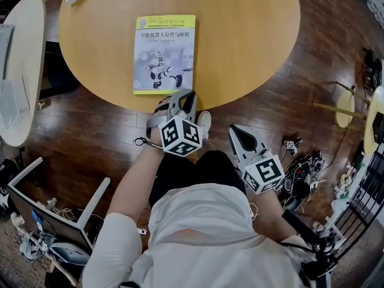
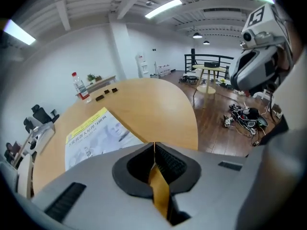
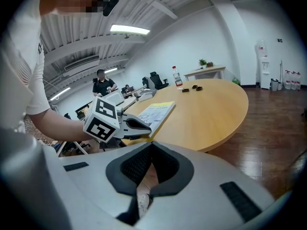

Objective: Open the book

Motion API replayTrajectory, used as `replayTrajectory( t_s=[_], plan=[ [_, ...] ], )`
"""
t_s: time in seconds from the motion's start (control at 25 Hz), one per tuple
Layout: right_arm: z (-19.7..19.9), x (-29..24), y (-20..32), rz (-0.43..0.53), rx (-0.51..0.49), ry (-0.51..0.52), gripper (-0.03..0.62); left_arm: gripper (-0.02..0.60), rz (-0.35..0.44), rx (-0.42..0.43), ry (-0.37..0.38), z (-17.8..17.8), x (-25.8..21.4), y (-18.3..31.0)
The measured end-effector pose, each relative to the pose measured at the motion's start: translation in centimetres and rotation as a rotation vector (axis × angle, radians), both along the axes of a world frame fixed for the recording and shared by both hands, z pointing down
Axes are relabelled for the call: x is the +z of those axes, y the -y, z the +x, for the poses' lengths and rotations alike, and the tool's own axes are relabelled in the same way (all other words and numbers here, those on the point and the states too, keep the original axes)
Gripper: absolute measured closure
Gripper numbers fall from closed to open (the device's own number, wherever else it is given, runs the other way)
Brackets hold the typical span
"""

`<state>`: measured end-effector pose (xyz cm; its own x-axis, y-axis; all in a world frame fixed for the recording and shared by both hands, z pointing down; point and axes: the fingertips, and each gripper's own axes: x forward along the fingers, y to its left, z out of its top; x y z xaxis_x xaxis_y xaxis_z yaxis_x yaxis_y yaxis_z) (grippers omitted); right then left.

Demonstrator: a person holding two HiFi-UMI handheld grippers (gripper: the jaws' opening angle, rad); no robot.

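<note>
Pinched together on nothing, the left tool [image 1: 183,93] and right tool [image 1: 235,129] could shove the closed book [image 1: 164,54] across the surface [image 1: 246,47] rather than lift its cover; it lies flat just beyond the left tool's tips, the right tool farther back off the edge.

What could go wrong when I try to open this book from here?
The book lies closed and flat near the table edge, and the left gripper near its corner has its jaws together: nudging the cover may just slide the book. The right gripper, also shut, hangs off the table over the floor, so nothing would steady the book.
</note>
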<state>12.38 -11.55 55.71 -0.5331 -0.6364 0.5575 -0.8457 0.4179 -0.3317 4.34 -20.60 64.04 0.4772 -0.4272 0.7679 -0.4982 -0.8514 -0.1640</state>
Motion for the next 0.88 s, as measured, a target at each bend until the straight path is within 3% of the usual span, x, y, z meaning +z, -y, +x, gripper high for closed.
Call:
replayTrajectory(
  t_s=[0.24,0.36,0.6,0.8,0.88],
  plan=[
    [-0.9,0.3,-0.1,-0.012,-0.010,0.009,0.590,0.571,-0.014,0.023,-0.092,1.8,-2.1,0.8],
    [-1.2,0.2,0.2,-0.012,-0.019,0.013,0.591,0.571,-0.034,-0.037,-0.188,1.9,-4.0,1.6],
    [-2.2,0.2,1.1,-0.014,-0.032,0.026,0.591,0.571,-0.025,-0.255,-0.423,-1.8,-9.7,3.9],
    [-5.6,0.3,1.4,-0.020,-0.090,0.042,0.591,0.571,-0.077,-0.548,-0.678,-8.7,-12.9,6.4],
    [-6.9,0.2,1.5,-0.021,-0.110,0.047,0.589,0.571,-0.093,-0.656,-0.746,-11.8,-13.1,6.7]
  ],
)
